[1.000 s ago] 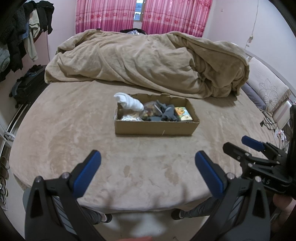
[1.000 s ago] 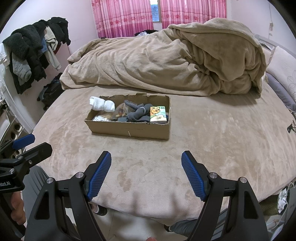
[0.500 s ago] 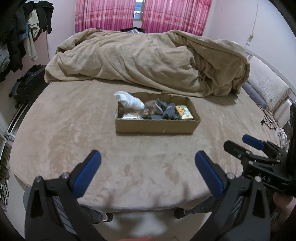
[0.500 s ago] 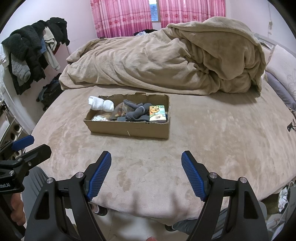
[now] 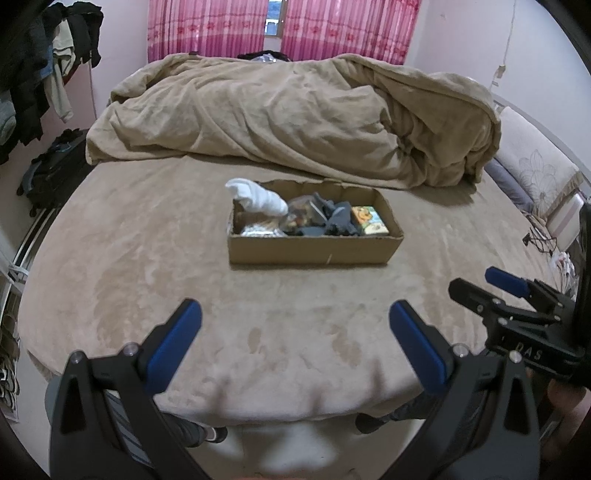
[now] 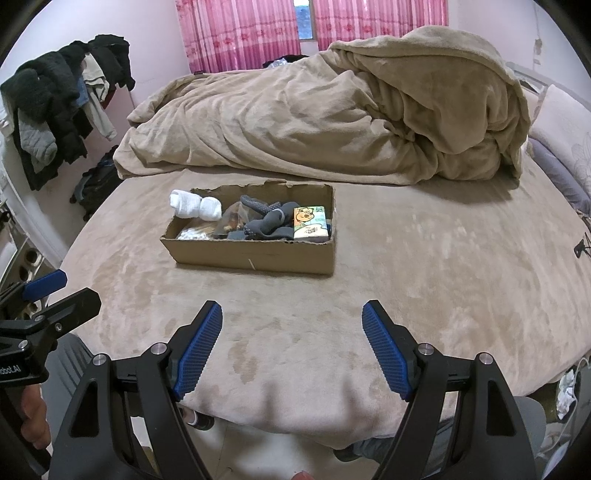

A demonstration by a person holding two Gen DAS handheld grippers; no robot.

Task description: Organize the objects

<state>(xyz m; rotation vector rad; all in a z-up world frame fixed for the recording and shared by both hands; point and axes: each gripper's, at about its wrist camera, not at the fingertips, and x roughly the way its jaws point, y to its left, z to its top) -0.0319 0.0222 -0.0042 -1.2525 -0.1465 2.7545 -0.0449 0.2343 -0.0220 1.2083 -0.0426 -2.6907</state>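
An open cardboard box sits in the middle of the tan bed; it also shows in the right wrist view. In it lie a white rolled sock at the left, dark grey items, a clear bag of small things and a green-and-yellow cartoon pack at the right. The sock and pack show in the right wrist view too. My left gripper is open and empty above the bed's near edge. My right gripper is open and empty, to the right of the left one.
A crumpled tan duvet fills the far half of the bed. Pillows lie at the right. Clothes hang on a rack at the left, with a dark bag on the floor below. Pink curtains cover the back window.
Both grippers have stayed open and almost still. The view has drifted slightly, so the box sits a little lower and nearer.
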